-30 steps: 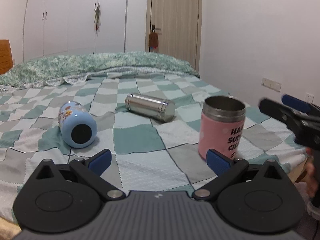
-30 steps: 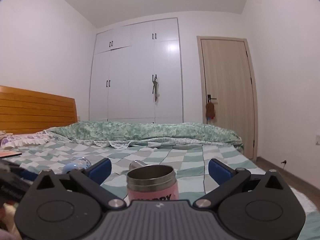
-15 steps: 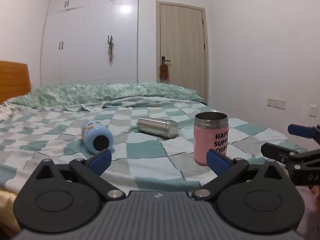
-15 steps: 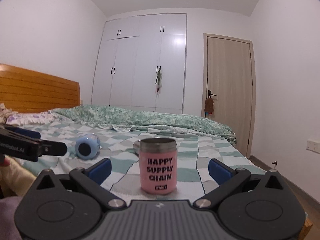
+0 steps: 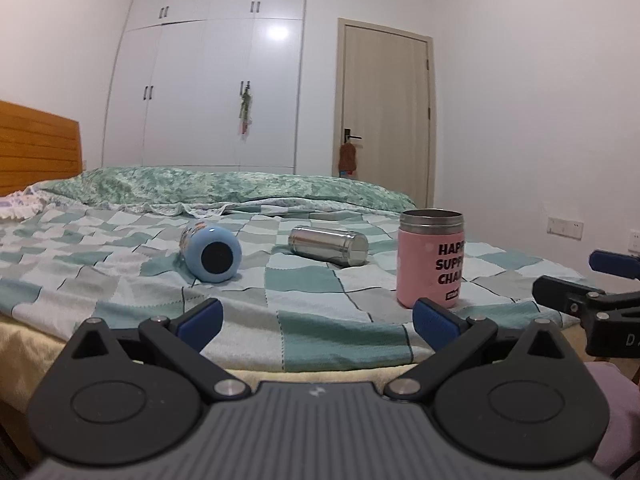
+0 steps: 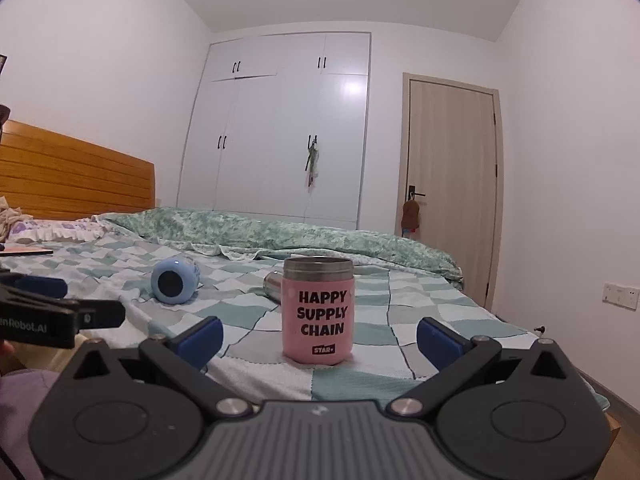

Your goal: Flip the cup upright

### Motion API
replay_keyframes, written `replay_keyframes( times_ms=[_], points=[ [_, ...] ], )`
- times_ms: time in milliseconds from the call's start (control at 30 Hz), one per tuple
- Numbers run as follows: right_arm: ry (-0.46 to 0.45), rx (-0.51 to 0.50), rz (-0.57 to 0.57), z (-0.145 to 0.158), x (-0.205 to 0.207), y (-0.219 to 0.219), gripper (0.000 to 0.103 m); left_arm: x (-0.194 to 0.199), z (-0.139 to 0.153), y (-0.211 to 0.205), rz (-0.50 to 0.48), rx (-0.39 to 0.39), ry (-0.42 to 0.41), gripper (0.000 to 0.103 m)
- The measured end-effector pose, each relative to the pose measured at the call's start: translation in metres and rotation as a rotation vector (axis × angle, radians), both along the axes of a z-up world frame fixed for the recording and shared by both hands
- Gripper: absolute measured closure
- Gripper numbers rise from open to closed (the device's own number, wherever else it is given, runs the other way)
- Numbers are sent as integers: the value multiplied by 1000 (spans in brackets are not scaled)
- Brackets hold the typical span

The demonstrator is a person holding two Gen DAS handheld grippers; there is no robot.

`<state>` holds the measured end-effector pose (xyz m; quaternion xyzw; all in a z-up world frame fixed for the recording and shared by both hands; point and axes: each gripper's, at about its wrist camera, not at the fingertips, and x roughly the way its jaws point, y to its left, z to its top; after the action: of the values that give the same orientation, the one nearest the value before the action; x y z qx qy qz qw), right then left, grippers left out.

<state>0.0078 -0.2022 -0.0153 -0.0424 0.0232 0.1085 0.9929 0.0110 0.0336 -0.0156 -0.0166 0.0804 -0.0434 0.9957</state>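
A pink cup (image 6: 318, 312) with a steel rim and black lettering stands upright on the checked bedspread (image 6: 372, 332), near the bed's front edge; it also shows in the left wrist view (image 5: 431, 258). My right gripper (image 6: 319, 338) is open and empty, drawn back in front of the cup. My left gripper (image 5: 318, 320) is open and empty, off the bed's front edge. A light blue cup (image 5: 211, 249) lies on its side, base toward me. A steel cup (image 5: 328, 241) lies on its side behind the pink one.
A green quilt (image 5: 224, 188) lies bunched at the bed's far side. A wooden headboard (image 6: 72, 176) is at the left. White wardrobes (image 6: 280, 128) and a door (image 6: 450, 184) are behind. The right gripper shows at the right edge of the left wrist view (image 5: 588, 296).
Both grippers have pulled back and lowered away from the bed. The pink cup stays upright, now farther from the right gripper. The other cups have not moved.
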Motion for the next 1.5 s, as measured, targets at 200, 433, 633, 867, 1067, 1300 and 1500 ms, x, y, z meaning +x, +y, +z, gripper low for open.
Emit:
replay_keyframes(
  times_ms=[200,433,633,867,1067,1300,1500],
  points=[
    [1,7,-12,-1,2,-4,0,-3,-2,-2,9,9,-18,0],
    [1,15,-17,-2,2,-7,0,-4,-3,-4,6,19,-21,0],
    [2,20,-24,-3,2,-7,0,-5,-4,-5,4,19,-23,0],
    [2,21,-26,-3,2,-7,0,-5,-3,-5,3,19,-25,0],
    [3,22,-26,-3,2,-7,0,-5,-3,-4,4,20,-28,0],
    [2,22,-26,-3,2,-7,0,-5,-3,-4,4,20,-28,0],
    [2,21,-25,-3,2,-7,0,-5,-2,-4,4,20,-30,0]
  ],
)
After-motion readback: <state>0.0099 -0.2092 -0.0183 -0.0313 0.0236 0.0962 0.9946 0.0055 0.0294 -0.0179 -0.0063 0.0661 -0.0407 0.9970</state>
